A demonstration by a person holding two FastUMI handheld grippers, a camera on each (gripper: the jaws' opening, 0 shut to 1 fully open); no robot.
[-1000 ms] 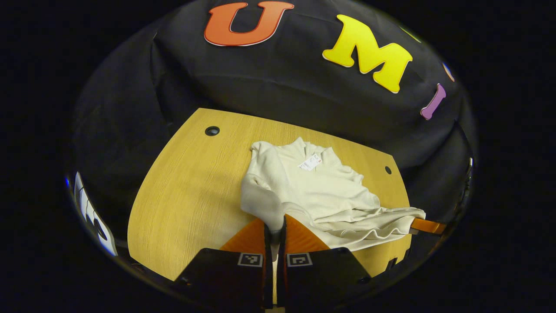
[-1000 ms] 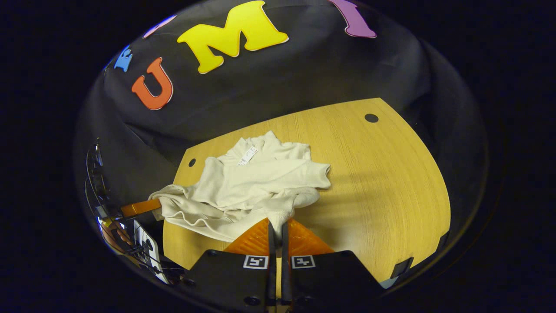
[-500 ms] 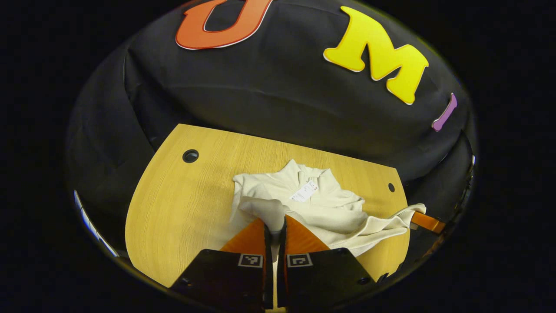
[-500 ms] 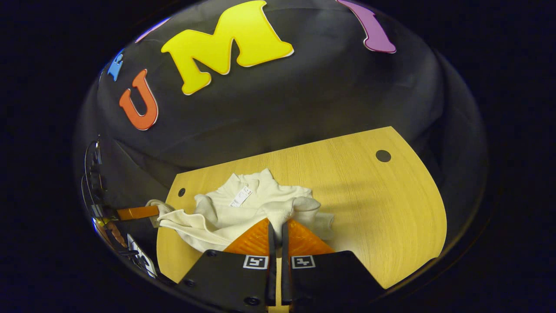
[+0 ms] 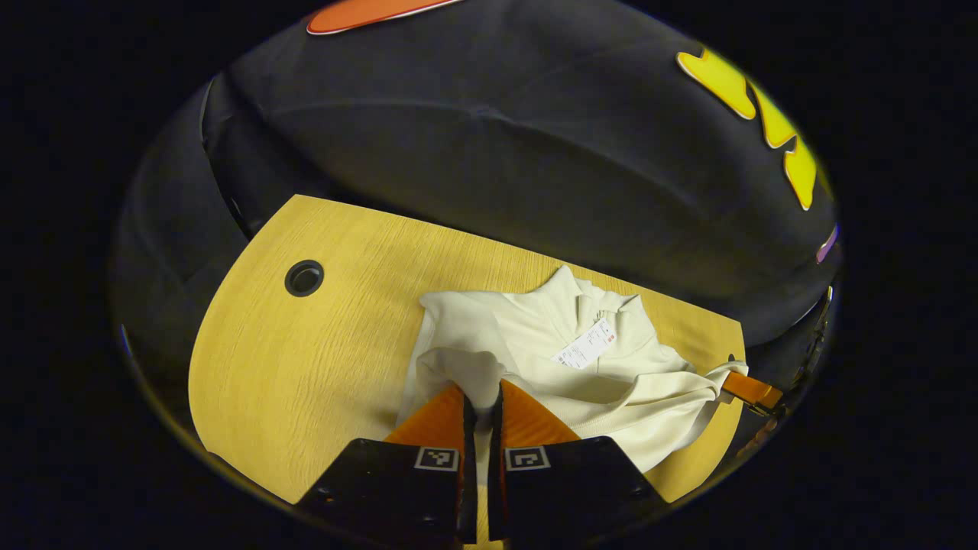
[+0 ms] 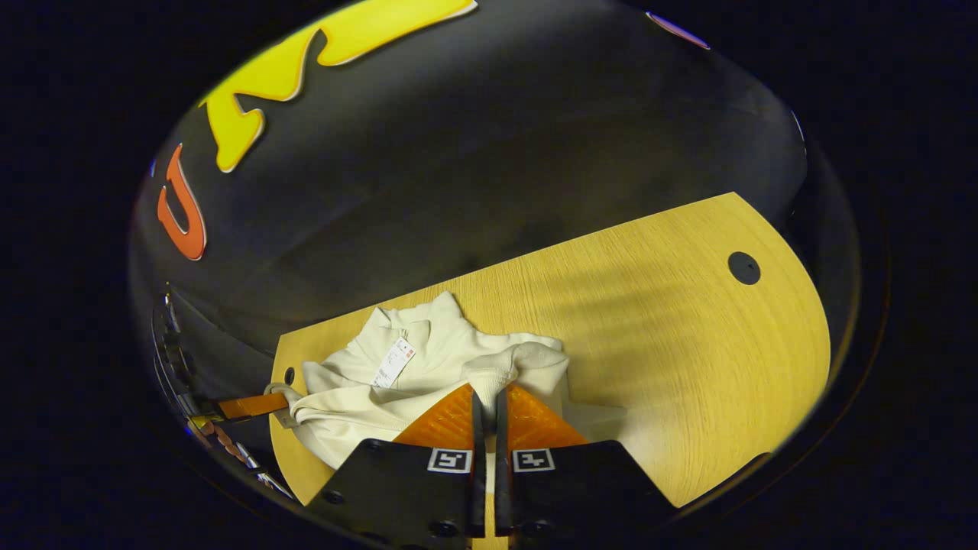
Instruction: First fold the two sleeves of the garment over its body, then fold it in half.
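Note:
A cream garment [image 5: 550,359] with a white tag at its collar lies bunched on the wooden table [image 5: 321,359]. My left gripper [image 5: 483,399] is shut on a fold of its near edge, held just above the cloth. In the right gripper view the same garment [image 6: 428,367] lies left of centre, and my right gripper [image 6: 486,393] is shut on another fold of its edge. The right gripper [image 5: 745,388] also shows at the far right of the left gripper view, with cloth pinched in it. The left gripper [image 6: 252,405] appears at the left of the right gripper view, holding cloth.
The table has a round cable hole [image 5: 304,278] to the left and another hole [image 6: 743,268] at the right end. Bare wood lies on both sides of the garment. The black booth wall stands close behind the table's far edge.
Both grippers have carried the garment's near edge farther toward its collar, with the cloth bunching up behind them. Both stay shut on the fabric.

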